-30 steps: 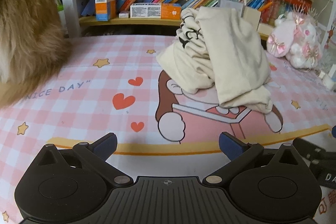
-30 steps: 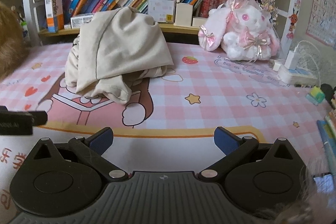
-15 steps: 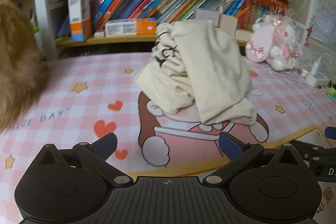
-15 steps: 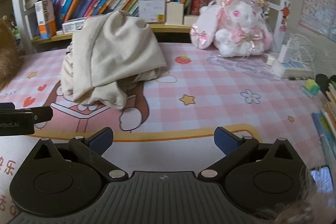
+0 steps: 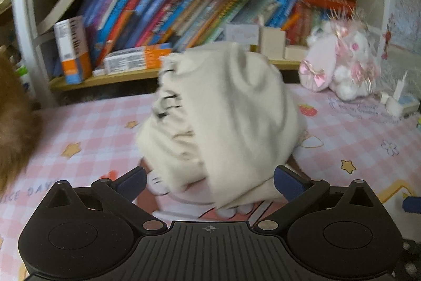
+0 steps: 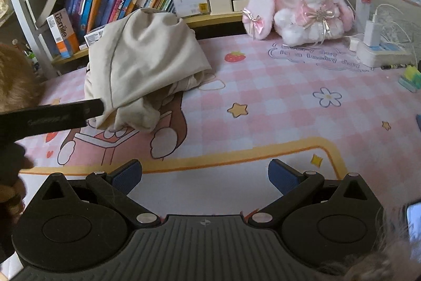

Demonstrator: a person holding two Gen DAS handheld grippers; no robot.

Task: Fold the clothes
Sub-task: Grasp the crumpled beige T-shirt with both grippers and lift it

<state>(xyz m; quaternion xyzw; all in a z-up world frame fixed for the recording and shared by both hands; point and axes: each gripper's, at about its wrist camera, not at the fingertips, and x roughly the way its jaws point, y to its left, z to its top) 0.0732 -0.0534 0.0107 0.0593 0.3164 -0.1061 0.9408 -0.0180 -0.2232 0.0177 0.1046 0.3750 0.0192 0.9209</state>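
Bare mat [image 6: 263,107] lies between garment heap [image 6: 142,65] and plush rabbit [image 6: 302,4].

You had soft, matt cream cloth in the garment [image 6: 142,62], heaped on a smooth printed mat [image 6: 276,96]. Your gripper bodies were matt black ribbed plastic, the fingers [image 6: 126,177] faced with textured blue pads. The plush rabbit [image 6: 300,7] looked fluffy, the shelf [image 5: 105,79] wooden.

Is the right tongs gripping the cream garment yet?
No, the right tongs sit open over the pink checked mat, apart from the cream garment.
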